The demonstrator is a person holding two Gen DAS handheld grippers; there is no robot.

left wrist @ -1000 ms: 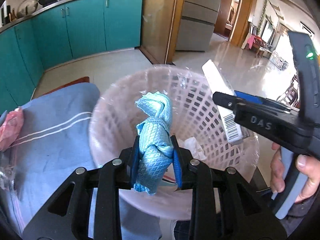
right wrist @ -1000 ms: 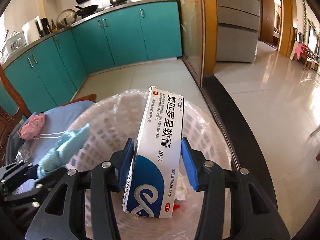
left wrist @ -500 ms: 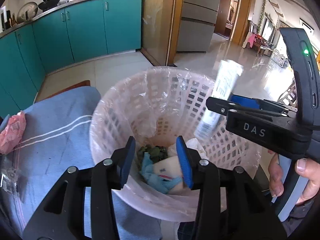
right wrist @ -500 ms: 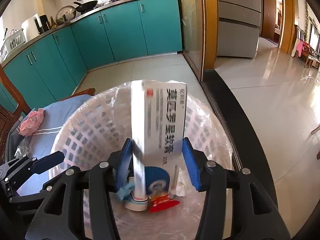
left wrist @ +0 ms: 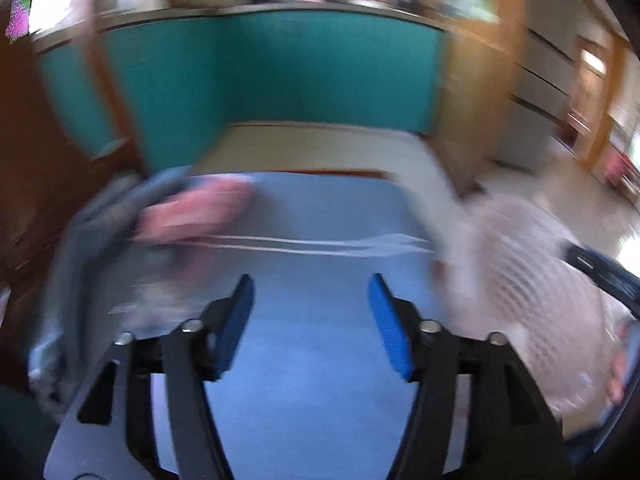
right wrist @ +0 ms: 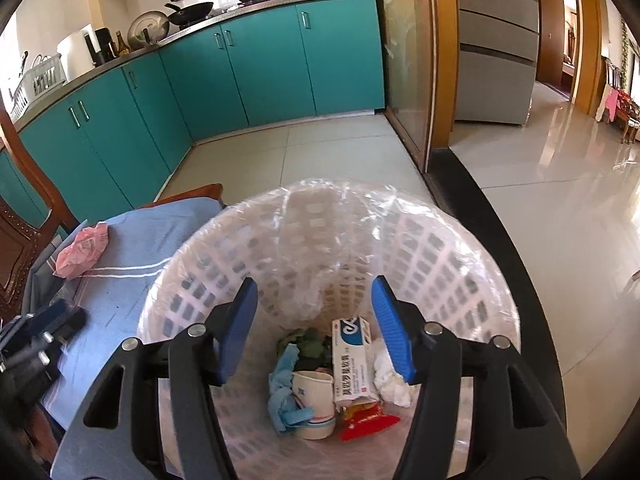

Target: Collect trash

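My right gripper [right wrist: 314, 286] hangs over the white lattice basket [right wrist: 460, 256], which is lined with a clear bag. Its jaws are opening and nothing is between them. In the basket lie the white-and-blue medicine box [right wrist: 352, 360], the blue cloth [right wrist: 284, 392], a paper cup [right wrist: 316, 404], a red wrapper [right wrist: 368, 420] and white tissue [right wrist: 390, 380]. My left gripper [left wrist: 311, 284] is over the blue tablecloth [left wrist: 320, 360], its jaws opening and empty; this view is blurred. A crumpled pink wrapper [left wrist: 192, 212] lies on the cloth ahead to the left, also the pink wrapper [right wrist: 82, 250] in the right wrist view.
The basket [left wrist: 520, 280] stands at the table's right end. A wooden chair back [right wrist: 20, 248] rises at the left. Teal kitchen cabinets [right wrist: 240, 72] line the far wall across a tiled floor. A clear crinkled plastic piece [left wrist: 152, 304] lies near the left fingers.
The left gripper let the blue cloth fall into the basket, then swung left over the table. The right gripper opened and the medicine box dropped into the basket.
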